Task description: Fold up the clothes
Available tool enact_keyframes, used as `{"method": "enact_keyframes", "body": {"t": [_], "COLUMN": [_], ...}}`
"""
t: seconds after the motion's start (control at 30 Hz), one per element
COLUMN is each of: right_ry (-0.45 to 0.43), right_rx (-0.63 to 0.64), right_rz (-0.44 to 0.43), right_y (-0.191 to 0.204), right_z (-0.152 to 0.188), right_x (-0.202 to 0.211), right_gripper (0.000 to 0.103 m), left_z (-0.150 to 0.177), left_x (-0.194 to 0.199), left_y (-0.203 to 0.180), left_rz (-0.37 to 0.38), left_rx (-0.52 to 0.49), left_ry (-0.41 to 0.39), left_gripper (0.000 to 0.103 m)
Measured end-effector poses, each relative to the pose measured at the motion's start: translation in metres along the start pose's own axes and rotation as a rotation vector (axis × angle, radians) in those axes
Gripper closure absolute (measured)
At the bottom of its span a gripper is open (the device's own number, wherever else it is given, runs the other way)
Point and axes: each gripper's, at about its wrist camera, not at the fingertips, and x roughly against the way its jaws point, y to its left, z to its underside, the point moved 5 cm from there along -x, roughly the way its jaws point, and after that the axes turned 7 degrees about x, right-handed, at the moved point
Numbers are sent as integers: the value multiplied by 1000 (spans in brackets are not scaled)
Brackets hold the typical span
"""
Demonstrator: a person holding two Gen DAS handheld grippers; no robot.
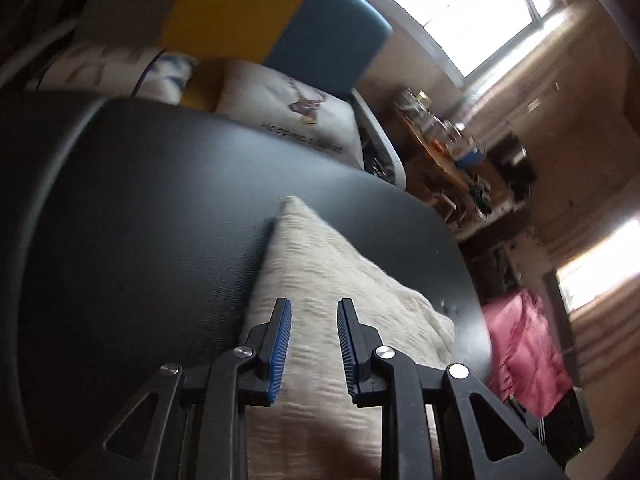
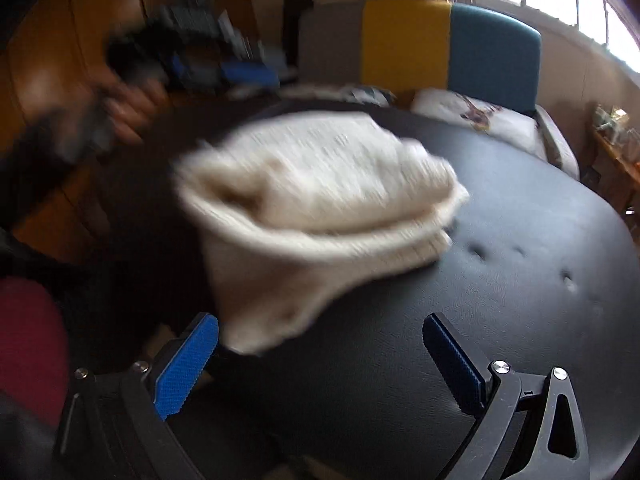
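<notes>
A cream knitted garment (image 1: 320, 280) (image 2: 316, 184) lies folded in a thick bundle on the round black table (image 1: 140, 220) (image 2: 500, 280). In the left wrist view, my left gripper (image 1: 313, 310) hovers just over the garment's near part, its blue-padded fingers a little apart with only cloth behind them. In the right wrist view, my right gripper (image 2: 320, 322) stands wide open low over the table. A loose corner of the garment hangs close to its left finger (image 2: 192, 356), not between the jaws. The left gripper and a hand (image 2: 120, 112) show blurred beyond the garment.
A chair back in grey, yellow and blue (image 1: 280, 20) (image 2: 440, 44) stands behind the table, with white printed cushions (image 1: 288, 116) (image 2: 480, 116). A wooden shelf with jars (image 1: 440, 140) and a pink cloth (image 1: 524, 344) lie past the table's edge. Bright windows (image 1: 472, 4).
</notes>
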Motion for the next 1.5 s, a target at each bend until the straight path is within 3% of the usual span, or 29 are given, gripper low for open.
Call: {"method": "enact_keyframes", "body": {"t": [0.13,0.27,0.33,0.43,0.5,0.53,0.6,0.8,0.97,1.13,1.23,1.3,1.4,1.43,1.47,1.5], "right_ry": [-29,27,11,-12,12,34,-19,-99,-265,-331,-321,-281,-223,-204,-182,-158], "right_rx": [-45,-88,-154,-316,-372,-393,-419,-572,-705,-779,-786,-790,-763,-754,-740,-722], "right_rz": [-191,-313,-378,-564,-607,-600,-592,-469,-297,-170,-136,-121,-100,-94,-74,-44], "right_y": [17,30,27,32,33,33,29,8,-28,-63,-83,-87,-85,-84,-84,-85], "right_z": [-17,-38,-45,-31,-5,14,36,53,47,36,29,24,17,14,12,9], "right_x": [-13,-54,-71,-84,-90,-91,-76,-37,4,1,-16,-24,-39,-43,-48,-51], "right_gripper": [0,0,0,0,0,0,5,5,0,1,15,16,29,41,60,66], "left_z": [9,17,22,57,81,87,97,106,103,111,114,116,124,127,129,132], "left_x": [-6,-20,-27,-49,-46,-44,-39,-29,-13,8,16,21,13,11,8,6], "left_y": [18,-7,-20,-26,-25,-23,-19,-15,-12,-15,-11,-6,-5,-4,-4,-3], "left_rz": [72,153,191,189,195,221,271,304,302,255,274,296,303,305,307,309], "left_rx": [17,-82,-133,-225,-313,-295,-259,-207,-204,-333,-358,-363,-403,-417,-430,-444], "left_ry": [-25,-15,-7,128,129,142,167,173,105,14,-3,-9,56,78,100,122], "left_gripper": [81,81,81,82,87,88,90,93,89,84,84,82,81,81,82,82]}}
